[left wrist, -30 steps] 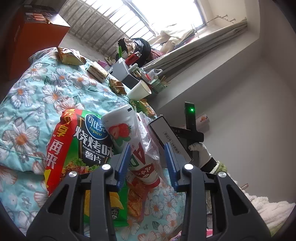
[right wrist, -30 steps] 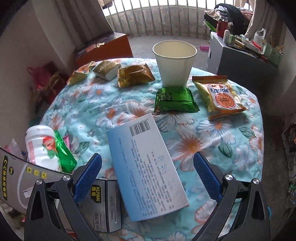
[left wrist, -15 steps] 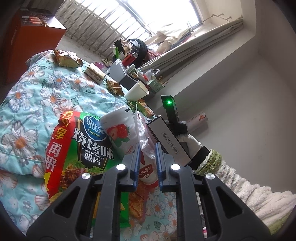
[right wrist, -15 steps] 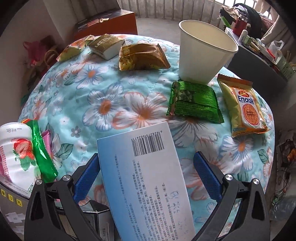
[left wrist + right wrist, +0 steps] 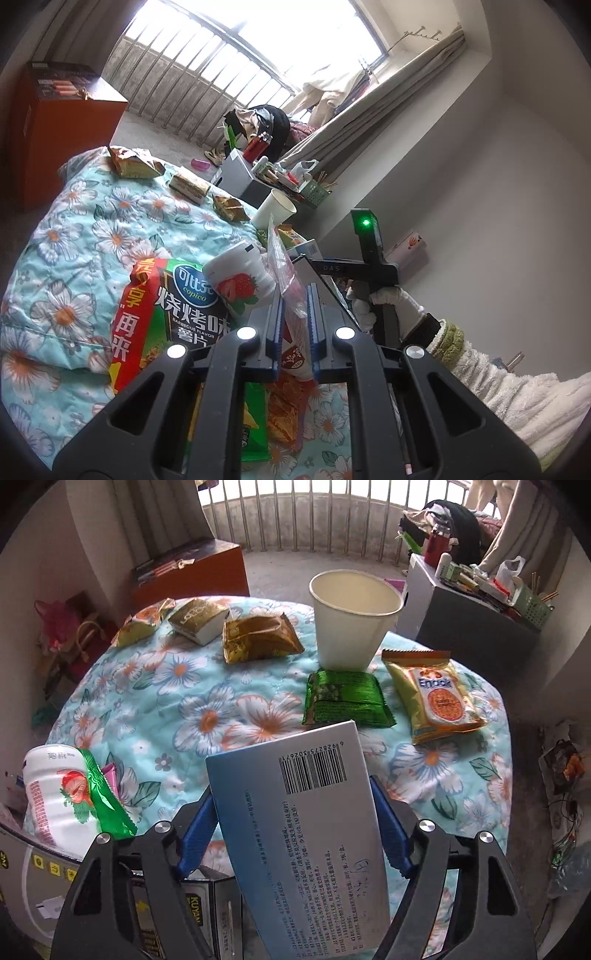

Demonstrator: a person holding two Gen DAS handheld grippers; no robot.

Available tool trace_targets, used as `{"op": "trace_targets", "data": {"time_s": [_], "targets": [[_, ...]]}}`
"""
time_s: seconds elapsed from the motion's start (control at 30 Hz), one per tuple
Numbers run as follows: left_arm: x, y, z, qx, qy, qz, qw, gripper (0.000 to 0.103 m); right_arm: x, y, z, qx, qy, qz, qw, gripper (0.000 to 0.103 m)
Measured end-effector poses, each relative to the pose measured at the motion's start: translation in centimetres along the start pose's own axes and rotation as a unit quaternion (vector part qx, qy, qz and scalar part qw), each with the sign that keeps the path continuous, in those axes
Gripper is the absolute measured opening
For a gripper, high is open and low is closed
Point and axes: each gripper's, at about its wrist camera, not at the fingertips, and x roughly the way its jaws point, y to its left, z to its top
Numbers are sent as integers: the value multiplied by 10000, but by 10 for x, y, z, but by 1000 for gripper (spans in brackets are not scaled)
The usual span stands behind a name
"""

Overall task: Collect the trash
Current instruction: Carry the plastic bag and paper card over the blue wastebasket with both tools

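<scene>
On the floral cloth (image 5: 207, 716), left fingers (image 5: 275, 332) pinch a clear bag (image 5: 286, 280) beside the "copico" packet (image 5: 177, 306); right fingers (image 5: 391, 834) clamp a barcoded box (image 5: 306, 830).

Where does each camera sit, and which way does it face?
Left wrist: sits on the left hand-held gripper, looks low across the table toward the window; its fingers pinch a clear plastic bag, and the person's gloved right hand shows.
Right wrist: sits on the right hand-held gripper, looks down over the flowered tablecloth; a blue box lies between its fingers.
Both show the paper cup and the strawberry bottle.
</scene>
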Motion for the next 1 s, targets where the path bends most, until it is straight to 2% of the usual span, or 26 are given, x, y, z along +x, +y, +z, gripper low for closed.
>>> {"op": "trace_targets", "data": {"time_s": [0.17, 0.37, 0.57, 0.77, 1.0], "targets": [[-16, -13, 5, 259, -248, 169, 9992, 10, -49, -9, -16, 317, -695, -185, 9969, 75], [-40, -28, 17, 490, -624, 315, 9963, 7, -106, -15, -44, 771, -1453, -230, 9861, 75], [-57, -46, 28, 671, -888, 340, 9932, 7, -145, -17, -73, 1156, -1868, -100, 9755, 75], [-68, -78, 32, 945, -997, 133, 9904, 7, -179, -22, -106, 1509, -2172, 33, 9644, 75], [-63, -120, 31, 1304, -940, -382, 9863, 7, -215, -43, -158, 2049, -2404, 53, 9488, 75]]}}
